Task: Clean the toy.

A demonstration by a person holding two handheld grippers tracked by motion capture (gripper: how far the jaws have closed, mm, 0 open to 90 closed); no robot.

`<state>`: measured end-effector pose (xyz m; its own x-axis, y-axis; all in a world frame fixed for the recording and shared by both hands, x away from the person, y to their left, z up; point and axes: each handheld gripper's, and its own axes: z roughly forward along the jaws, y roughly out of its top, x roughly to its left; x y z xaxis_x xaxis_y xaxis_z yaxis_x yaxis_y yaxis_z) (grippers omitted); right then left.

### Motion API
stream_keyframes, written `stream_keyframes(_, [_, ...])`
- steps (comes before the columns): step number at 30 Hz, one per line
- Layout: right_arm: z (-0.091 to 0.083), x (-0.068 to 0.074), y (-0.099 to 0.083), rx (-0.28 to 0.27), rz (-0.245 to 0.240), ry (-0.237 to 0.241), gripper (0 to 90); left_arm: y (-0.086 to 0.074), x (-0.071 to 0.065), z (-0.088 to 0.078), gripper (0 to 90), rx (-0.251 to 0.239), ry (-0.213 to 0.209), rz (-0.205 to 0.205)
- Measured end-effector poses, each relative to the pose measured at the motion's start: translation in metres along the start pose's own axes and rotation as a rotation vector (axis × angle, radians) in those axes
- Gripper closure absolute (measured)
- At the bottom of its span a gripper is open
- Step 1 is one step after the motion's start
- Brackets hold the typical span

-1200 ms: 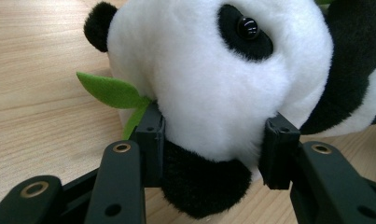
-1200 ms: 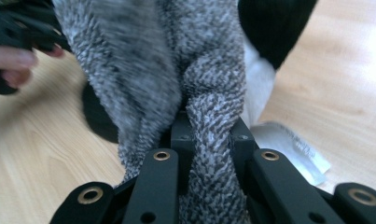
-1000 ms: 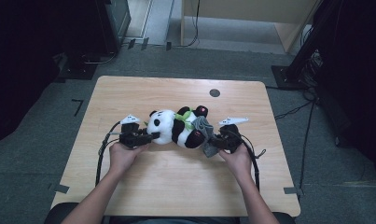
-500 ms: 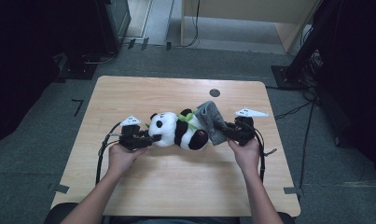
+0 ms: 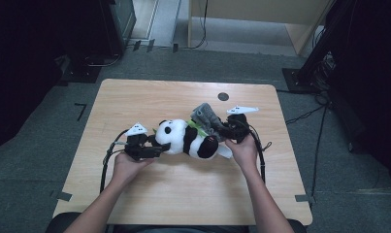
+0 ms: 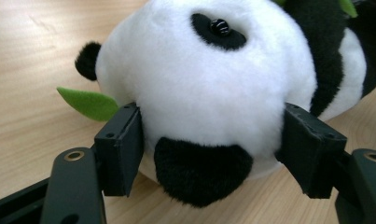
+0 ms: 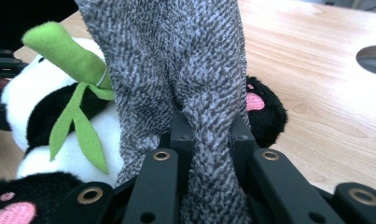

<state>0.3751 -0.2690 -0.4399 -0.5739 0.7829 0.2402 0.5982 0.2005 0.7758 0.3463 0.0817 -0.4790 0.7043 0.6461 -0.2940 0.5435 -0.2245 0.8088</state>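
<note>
A black-and-white plush panda (image 5: 188,141) lies on its side on the wooden table (image 5: 183,194), head toward the left. My left gripper (image 5: 156,148) is level at the head. In the left gripper view its jaws (image 6: 209,154) have just been opening and now flank the panda's head (image 6: 209,79), with the pads at the fur and not squeezing it. My right gripper (image 5: 222,130) is at the panda's feet, shut on a grey knitted cloth (image 5: 205,116). In the right gripper view the cloth (image 7: 176,60) rises bunched from between the jaws (image 7: 209,135), beside green felt leaves (image 7: 59,46).
A round cable hole (image 5: 223,96) sits in the table near its far edge, right of centre. Cables trail from both grippers across the tabletop. Dark furniture and cable runs stand on the grey floor around the table. Bare wood lies on the near side.
The left jaws have spread apart around the panda's head. The right gripper has moved up and toward the far side, pulling the grey cloth with it.
</note>
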Motion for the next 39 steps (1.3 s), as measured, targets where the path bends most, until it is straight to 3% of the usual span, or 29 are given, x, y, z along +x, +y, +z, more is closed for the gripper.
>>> stream_keyframes(6, [0.009, -0.017, 0.004, 0.012, 0.029, 0.026, 78.8, 0.006, 0.006, -0.003, 27.7, -0.021, -0.040, 0.040])
stream_keyframes(9, [0.013, -0.022, 0.005, 0.021, 0.036, 0.029, 78.8, 0.010, 0.008, -0.008, 27.9, -0.005, -0.044, 0.155])
stream_keyframes(12, [0.018, -0.030, 0.006, 0.029, 0.056, 0.031, 78.8, 0.010, 0.011, -0.009, 27.9, 0.017, -0.023, 0.271])
stream_keyframes(15, [0.022, -0.038, 0.006, 0.025, 0.084, 0.053, 78.8, 0.012, 0.017, -0.007, 30.2, 0.033, -0.049, 0.248])
stream_keyframes(16, [0.023, -0.040, 0.005, 0.022, 0.092, 0.059, 78.8, 0.016, 0.023, -0.004, 30.6, 0.031, -0.084, 0.205])
stream_keyframes(19, [0.025, -0.043, 0.004, 0.019, 0.104, 0.063, 78.8, 0.020, 0.030, -0.001, 26.6, 0.002, -0.138, 0.166])
stream_keyframes(26, [0.031, -0.048, 0.003, 0.016, 0.114, 0.056, 78.9, 0.022, 0.040, 0.009, 25.4, -0.058, -0.139, 0.176])
stream_keyframes(29, [0.031, -0.050, 0.002, 0.017, 0.126, 0.060, 79.0, 0.025, 0.041, 0.015, 23.2, -0.038, -0.158, 0.171])
stream_keyframes(35, [0.034, -0.050, 0.001, 0.020, 0.137, 0.050, 79.4, 0.028, 0.038, 0.025, 19.1, -0.047, -0.139, 0.178])
stream_keyframes(36, [0.034, -0.049, 0.001, 0.020, 0.139, 0.049, 79.5, 0.027, 0.033, 0.027, 21.0, -0.050, -0.117, 0.218])
stream_keyframes(37, [0.035, -0.049, 0.001, 0.023, 0.137, 0.045, 79.6, 0.027, 0.030, 0.028, 23.2, -0.053, -0.112, 0.220])
stream_keyframes(39, [0.036, -0.049, 0.001, 0.021, 0.143, 0.035, 79.7, 0.027, 0.030, 0.030, 29.7, -0.051, -0.115, 0.172])
